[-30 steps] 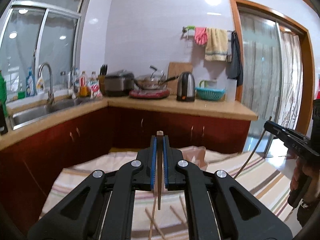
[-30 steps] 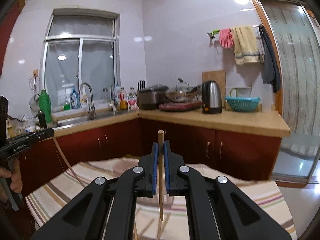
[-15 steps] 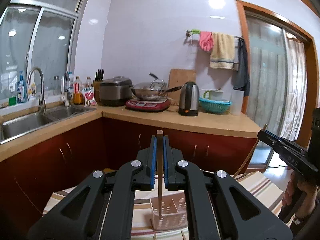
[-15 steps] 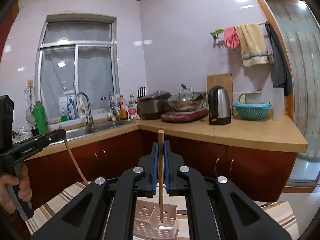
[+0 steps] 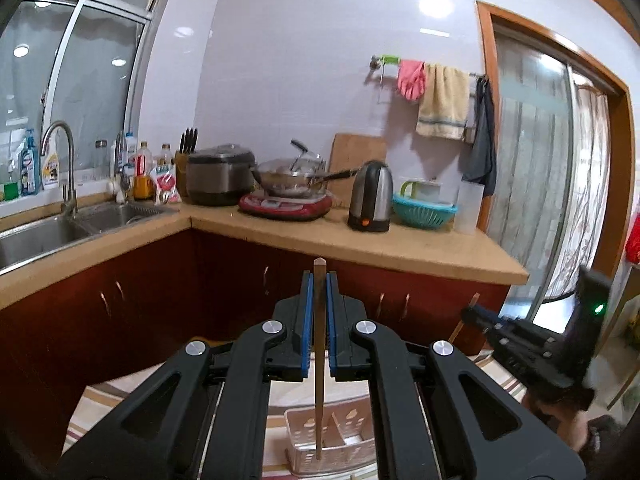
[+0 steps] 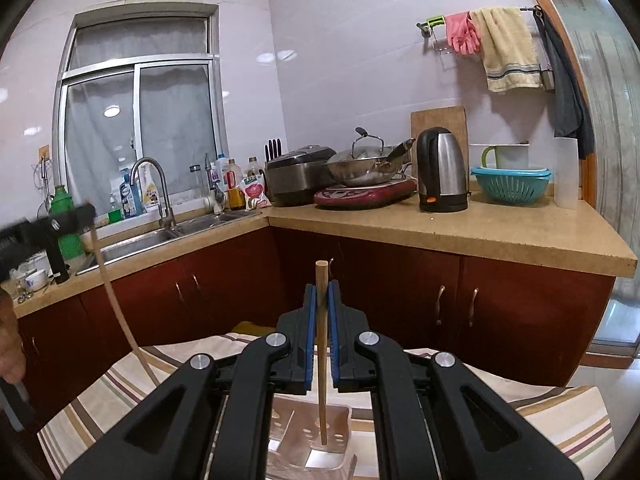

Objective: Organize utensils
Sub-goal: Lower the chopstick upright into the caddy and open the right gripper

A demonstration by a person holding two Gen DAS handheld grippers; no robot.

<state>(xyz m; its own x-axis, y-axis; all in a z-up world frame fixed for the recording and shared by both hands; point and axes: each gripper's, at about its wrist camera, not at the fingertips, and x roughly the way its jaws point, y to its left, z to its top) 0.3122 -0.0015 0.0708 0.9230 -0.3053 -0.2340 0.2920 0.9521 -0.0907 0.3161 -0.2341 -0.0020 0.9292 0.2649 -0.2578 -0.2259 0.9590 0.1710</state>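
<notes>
Each gripper pinches one chopstick tight. The left gripper [image 5: 316,292] holds a dark chopstick [image 5: 319,360] standing straight up. The right gripper [image 6: 322,304] holds a pale chopstick [image 6: 322,360] the same way. Low in the middle of both views sits the holder basket [image 5: 344,436], right under the stick tips. Both seem just as near, so the sticks look ready to go down.

We see our left gripper [image 5: 318,280] and right gripper [image 6: 322,292] built alike: matte black plastic linkage arms with triangular cut-outs, four round silver screws [image 5: 271,326] across each, and blue pads [image 6: 308,312] lining the inner faces of the fingers
</notes>
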